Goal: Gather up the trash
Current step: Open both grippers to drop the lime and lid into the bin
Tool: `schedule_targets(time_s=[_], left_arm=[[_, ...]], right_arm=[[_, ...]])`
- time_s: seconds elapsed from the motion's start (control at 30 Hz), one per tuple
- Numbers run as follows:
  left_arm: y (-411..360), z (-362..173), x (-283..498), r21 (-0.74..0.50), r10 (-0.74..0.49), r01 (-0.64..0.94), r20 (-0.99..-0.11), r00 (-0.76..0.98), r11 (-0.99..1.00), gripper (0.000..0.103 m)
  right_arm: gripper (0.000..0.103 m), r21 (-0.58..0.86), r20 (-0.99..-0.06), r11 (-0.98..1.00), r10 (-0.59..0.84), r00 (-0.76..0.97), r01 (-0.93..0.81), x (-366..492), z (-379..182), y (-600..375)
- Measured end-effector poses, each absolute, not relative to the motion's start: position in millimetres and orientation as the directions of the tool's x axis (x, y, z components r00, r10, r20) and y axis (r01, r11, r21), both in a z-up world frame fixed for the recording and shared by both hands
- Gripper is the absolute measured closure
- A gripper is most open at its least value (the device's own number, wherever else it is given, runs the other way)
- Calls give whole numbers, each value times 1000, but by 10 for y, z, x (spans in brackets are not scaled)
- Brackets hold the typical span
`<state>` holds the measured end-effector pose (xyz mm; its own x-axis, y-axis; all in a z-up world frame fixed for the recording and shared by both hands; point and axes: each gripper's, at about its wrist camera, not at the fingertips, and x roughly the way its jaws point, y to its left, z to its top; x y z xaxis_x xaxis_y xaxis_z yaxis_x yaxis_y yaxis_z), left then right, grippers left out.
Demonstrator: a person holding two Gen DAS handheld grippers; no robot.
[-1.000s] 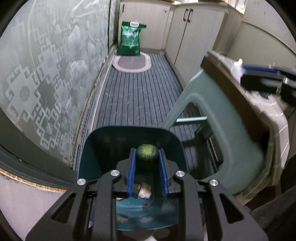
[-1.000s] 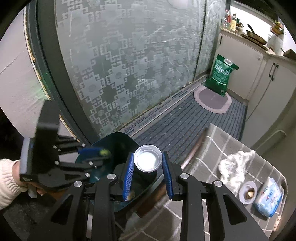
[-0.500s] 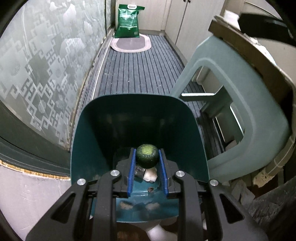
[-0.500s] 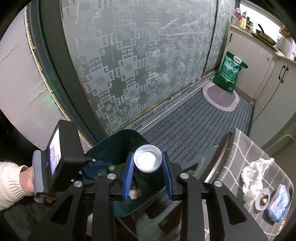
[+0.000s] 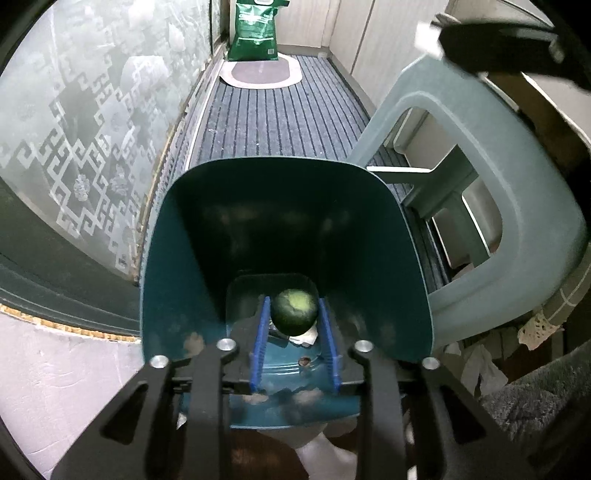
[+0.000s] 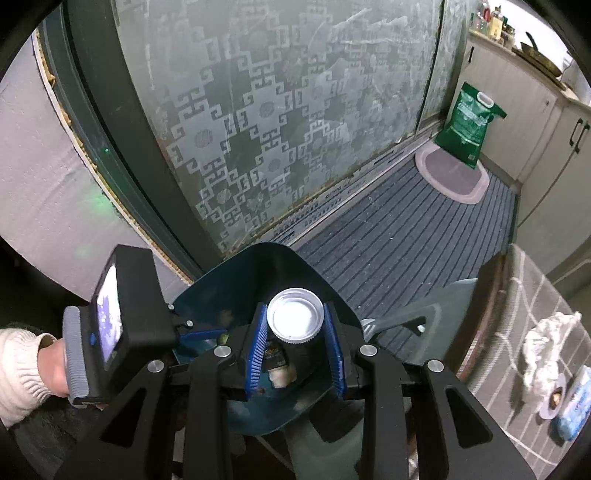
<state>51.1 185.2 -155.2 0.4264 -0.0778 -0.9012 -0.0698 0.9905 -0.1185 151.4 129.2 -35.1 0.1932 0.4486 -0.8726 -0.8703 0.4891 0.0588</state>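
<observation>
A teal bin (image 5: pixel 288 221) stands open on the floor with its lid raised. My left gripper (image 5: pixel 293 310) points down into it, and its jaws are opening. A round green fruit (image 5: pixel 294 309) sits between the blue pads with a thin gap on each side. My right gripper (image 6: pixel 294 321) hangs over the same bin (image 6: pixel 280 266), shut on a dark can (image 6: pixel 294 315) whose silver end faces the camera. In the right wrist view, a hand in a cream sleeve (image 6: pixel 22 369) holds my left gripper (image 6: pixel 218 335) at the bin's left side. A white scrap (image 6: pixel 282 376) and a dark wrapper (image 6: pixel 275 356) lie inside.
A pale green plastic stool (image 5: pixel 480 184) stands right of the bin. A checked tablecloth (image 6: pixel 535 295) bears a crumpled tissue (image 6: pixel 546 339), a small dish (image 6: pixel 554 398) and a wipes pack (image 6: pixel 576 410). A frosted glass door (image 6: pixel 277 110) lines the striped floor mat (image 5: pixel 277 118). A green bag (image 5: pixel 256 29) stands far back.
Both grippers have sunk closer to the bin, which now fills more of each view. The left jaws have widened off the green fruit. The right still holds the can.
</observation>
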Motion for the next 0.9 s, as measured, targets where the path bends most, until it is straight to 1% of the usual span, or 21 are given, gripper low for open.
schedule_targets(time_s=[0.07,0.1,0.17,0.3,0.57,0.7,0.83,0.9], left_arm=[[1865,-1505,497,-129,-84,-73,-895,439,989,64],[1875,-1481,488,-129,-84,-73,-892,444,989,62],[1891,-1418,458,-133,-85,-74,-883,462,988,62],[1939,-1268,392,-134,-80,-75,-865,495,988,69],[2110,-897,208,-160,-67,-110,-810,583,981,71],[2229,-703,113,-175,-50,-141,-779,625,974,77],[2346,-502,-8,-199,-40,-164,-744,667,966,80],[2365,-421,-50,-205,-37,-169,-731,681,964,84]], right_arm=[[73,60,-877,488,443,188,-871,1501,-382,1330],[73,62,-880,486,439,182,-872,1491,-405,1356],[73,61,-883,484,435,179,-873,1473,-431,1397],[73,60,-890,486,421,173,-872,1448,-492,1480],[73,67,-908,467,395,141,-882,1374,-679,1657],[73,74,-919,471,375,123,-879,1340,-810,1721],[73,89,-930,469,356,95,-878,1295,-959,1791],[73,90,-937,469,340,86,-879,1268,-1042,1818]])
